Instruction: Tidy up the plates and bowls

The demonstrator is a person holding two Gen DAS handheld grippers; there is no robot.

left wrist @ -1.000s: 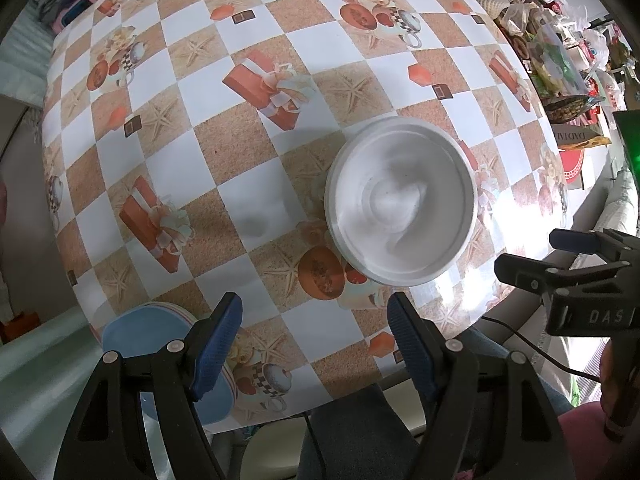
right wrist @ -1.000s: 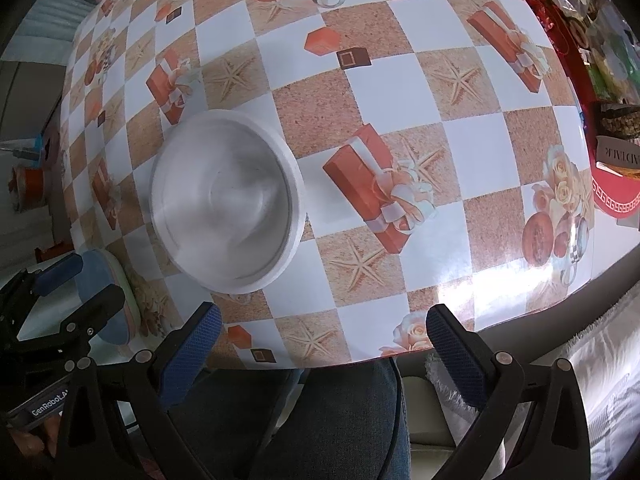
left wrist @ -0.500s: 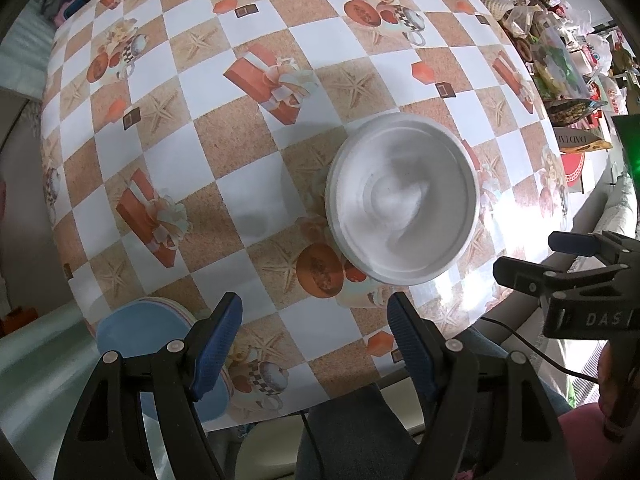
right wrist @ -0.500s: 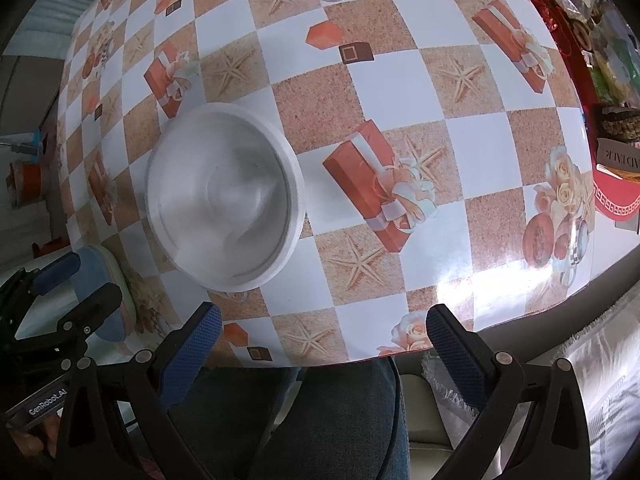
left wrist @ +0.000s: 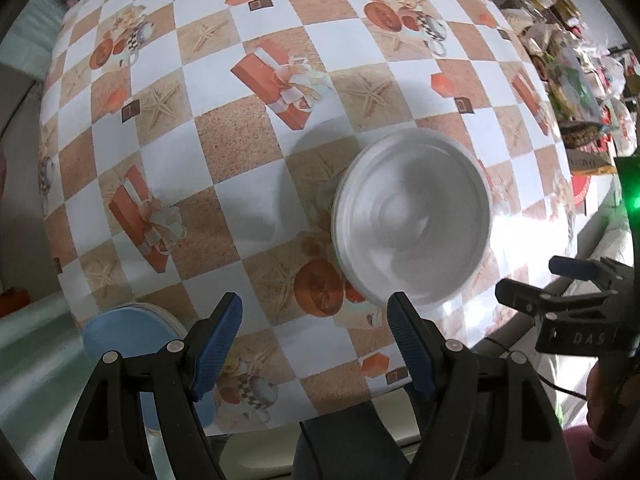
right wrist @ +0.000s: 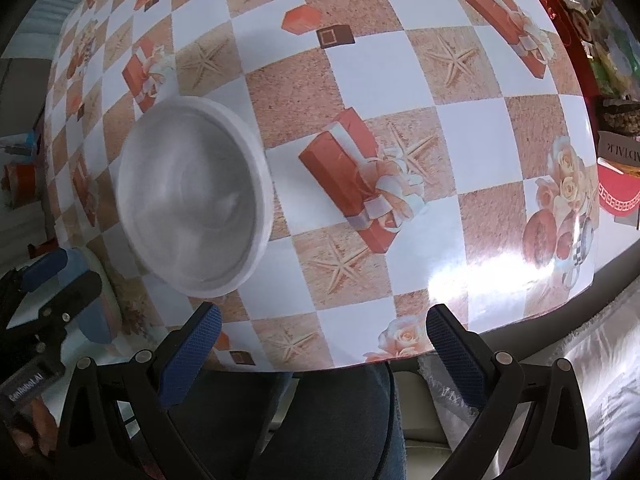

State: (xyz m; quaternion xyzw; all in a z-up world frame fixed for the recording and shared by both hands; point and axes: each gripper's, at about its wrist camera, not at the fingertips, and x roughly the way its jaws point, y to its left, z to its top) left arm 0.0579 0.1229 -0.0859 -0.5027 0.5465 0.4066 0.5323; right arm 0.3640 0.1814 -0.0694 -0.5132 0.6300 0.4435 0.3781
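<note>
Fingers of the left gripper are spread apart with nothing between them, hanging above the near edge of the table. Same story on the right gripper: its blue pads stand wide and released, nothing caught in them, poised over the table's front edge with the person's dark trousers below.

And there's the white bowl, sitting upright and empty on the checked cloth, just beyond the left gripper's right-hand finger and clear of it. From the right wrist view the same bowl lies up and to the left of the right gripper, not touching it.

Down at the table's near left corner sits a blue plate, partly hidden behind the left gripper. Packets and boxes crowd the far right side.
</note>
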